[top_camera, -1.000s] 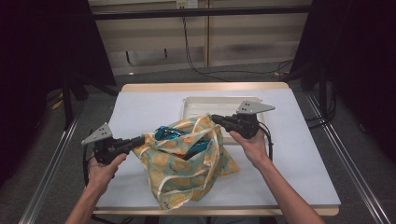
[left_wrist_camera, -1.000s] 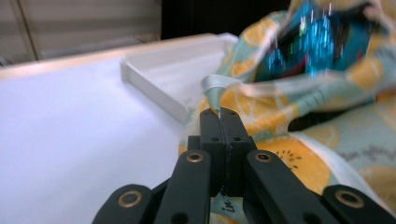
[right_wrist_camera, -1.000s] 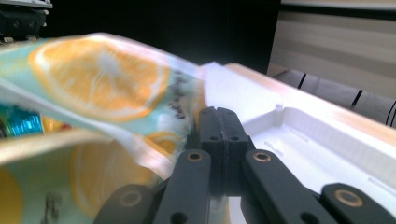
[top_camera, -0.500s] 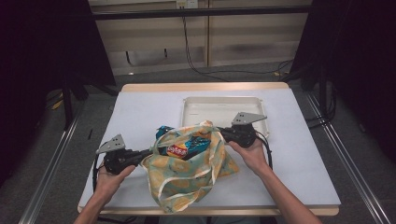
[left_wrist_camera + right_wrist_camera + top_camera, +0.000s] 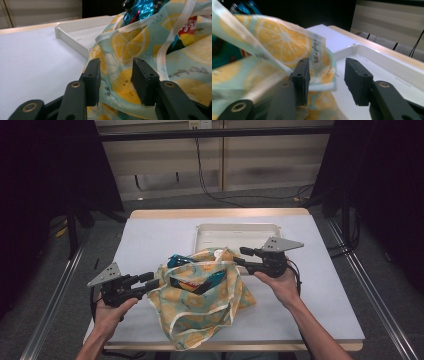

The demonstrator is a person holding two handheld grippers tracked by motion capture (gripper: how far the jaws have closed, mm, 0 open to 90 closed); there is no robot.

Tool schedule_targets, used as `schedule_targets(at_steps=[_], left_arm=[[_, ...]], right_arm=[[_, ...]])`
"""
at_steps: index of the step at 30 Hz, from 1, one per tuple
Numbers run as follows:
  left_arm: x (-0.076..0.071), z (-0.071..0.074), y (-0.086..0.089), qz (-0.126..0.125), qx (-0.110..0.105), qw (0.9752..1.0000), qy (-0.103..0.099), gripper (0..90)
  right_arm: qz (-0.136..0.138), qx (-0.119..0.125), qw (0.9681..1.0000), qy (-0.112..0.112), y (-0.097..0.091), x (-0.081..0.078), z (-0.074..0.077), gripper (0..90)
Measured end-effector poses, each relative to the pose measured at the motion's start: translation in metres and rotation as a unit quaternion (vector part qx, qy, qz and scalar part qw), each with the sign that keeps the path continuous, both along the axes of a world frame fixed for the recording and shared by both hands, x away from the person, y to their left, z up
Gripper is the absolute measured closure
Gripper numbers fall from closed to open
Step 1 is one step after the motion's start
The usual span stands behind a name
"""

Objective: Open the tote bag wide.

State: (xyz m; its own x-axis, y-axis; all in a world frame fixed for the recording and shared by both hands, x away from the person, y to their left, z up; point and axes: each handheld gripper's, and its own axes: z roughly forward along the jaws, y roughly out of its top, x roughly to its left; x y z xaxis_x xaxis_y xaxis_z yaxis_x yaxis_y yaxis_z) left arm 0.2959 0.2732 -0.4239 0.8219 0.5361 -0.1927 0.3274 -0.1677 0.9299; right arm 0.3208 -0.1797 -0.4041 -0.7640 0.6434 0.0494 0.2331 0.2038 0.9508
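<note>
A lemon-print cloth bag [image 5: 205,305] lies slumped on the white table, its mouth gaping over a blue and red snack packet [image 5: 192,282]. My left gripper [image 5: 150,281] is at the bag's left edge. Its jaws have just been opening, and the cloth [image 5: 125,47] lies loose between them without being pressed. My right gripper [image 5: 241,256] is at the bag's right edge. Its jaws have also just been opening, and a free corner of the bag [image 5: 279,40] hangs by one pad [image 5: 302,72], ungripped. In their own views the left gripper [image 5: 115,75] and right gripper [image 5: 327,75] stand open.
A shallow white tray [image 5: 235,227] sits just behind the bag, its rim close to both grippers [image 5: 72,42] [image 5: 382,57]. The table's wooden far edge [image 5: 215,213] lies beyond it. Cables trail on the floor behind the table.
Both grippers had the bag's rim pinched and sank a little toward the table. Now both sets of jaws stand apart, and the bag has sagged onto the table.
</note>
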Motion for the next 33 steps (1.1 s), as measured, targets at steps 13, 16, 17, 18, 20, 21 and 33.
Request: schedule_targets(at_steps=[13,16,17,18,20,21,33], left_arm=[[-0.02,0.025,0.002,-0.009,-0.013,0.9986,-0.051,57.9],[-0.019,0.03,-0.006,-0.021,-0.014,0.9983,-0.053,52.7],[-0.019,0.032,-0.009,-0.021,-0.01,0.998,-0.058,52.7],[-0.019,0.034,-0.012,-0.023,-0.006,0.9978,-0.062,51.1],[-0.017,0.037,-0.016,-0.023,-0.003,0.9978,-0.062,46.7],[-0.016,0.037,-0.018,-0.024,0.001,0.9977,-0.064,45.0],[-0.01,0.019,-0.035,-0.057,0.025,0.9973,-0.039,32.1]], right_arm=[[0.049,0.013,0.9981,-0.035,-0.003,-0.036,0.024,55.8],[0.041,-0.001,0.9982,-0.043,0.003,-0.032,0.021,50.3],[0.041,-0.001,0.9982,-0.043,0.003,-0.032,0.021,50.3],[0.036,0.001,0.9984,-0.042,0.003,-0.029,0.021,49.0],[0.027,0.003,0.9984,-0.049,0.006,-0.021,0.022,45.7],[0.032,0.008,0.9981,-0.052,0.007,-0.018,0.023,46.0],[0.067,0.033,0.996,-0.049,0.03,0.008,0.035,89.2]])
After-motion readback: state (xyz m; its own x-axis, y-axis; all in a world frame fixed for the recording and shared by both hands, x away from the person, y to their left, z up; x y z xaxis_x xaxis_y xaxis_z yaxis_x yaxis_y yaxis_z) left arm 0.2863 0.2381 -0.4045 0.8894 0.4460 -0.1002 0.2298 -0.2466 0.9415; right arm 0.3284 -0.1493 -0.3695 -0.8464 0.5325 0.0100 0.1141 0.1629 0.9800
